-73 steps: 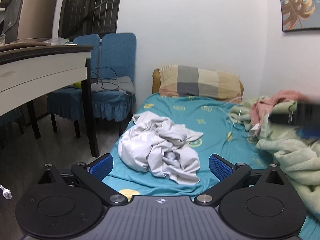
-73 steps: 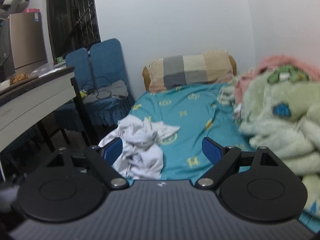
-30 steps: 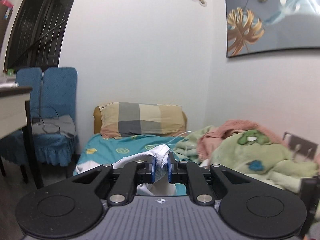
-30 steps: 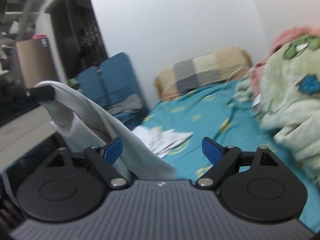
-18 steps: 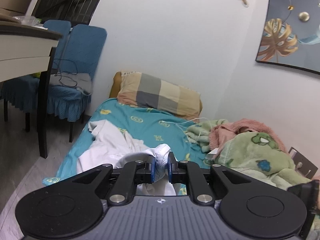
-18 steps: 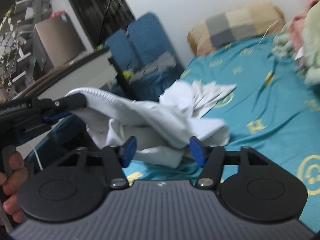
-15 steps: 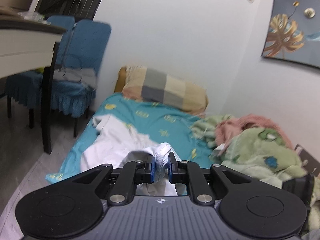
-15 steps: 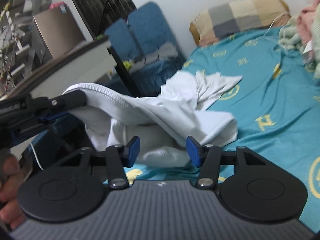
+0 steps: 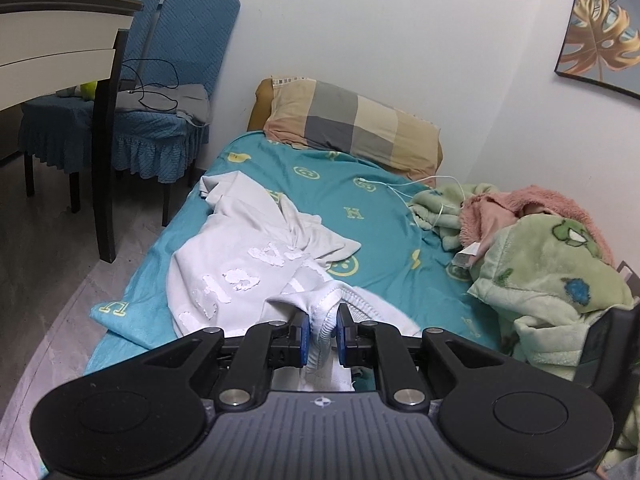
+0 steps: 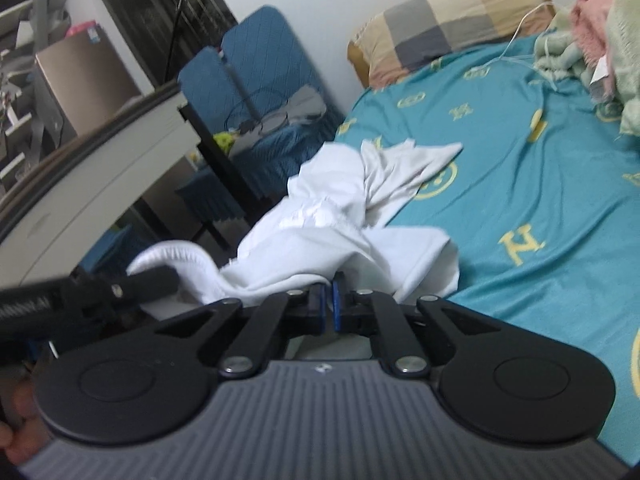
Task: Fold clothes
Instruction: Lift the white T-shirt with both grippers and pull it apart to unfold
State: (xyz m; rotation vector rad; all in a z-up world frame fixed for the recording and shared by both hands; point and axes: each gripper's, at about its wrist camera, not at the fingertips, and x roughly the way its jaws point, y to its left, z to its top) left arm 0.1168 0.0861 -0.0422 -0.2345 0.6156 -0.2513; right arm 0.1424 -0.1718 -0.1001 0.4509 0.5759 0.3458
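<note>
A crumpled white garment (image 9: 244, 256) with a cracked white print lies on the near left part of the teal bed sheet (image 9: 372, 216). My left gripper (image 9: 322, 330) is shut on a ribbed edge of it, bunched between the blue pads. In the right wrist view the same garment (image 10: 352, 216) trails from the bed toward me. My right gripper (image 10: 327, 300) has its jaws shut on a thin fold at the garment's near edge. The left gripper (image 10: 172, 278) shows there at the left, holding the ribbed edge up off the bed's side.
A checked pillow (image 9: 352, 124) lies at the head of the bed. Green and pink blankets (image 9: 552, 264) pile up along the right, with a white cable (image 9: 424, 184) beside them. Blue covered chairs (image 9: 160, 80) and a white table (image 9: 52, 56) stand left of the bed.
My right gripper has gone from wide open to shut on the garment's near fold. The left gripper kept its grip and sank toward the bed, tipping down.
</note>
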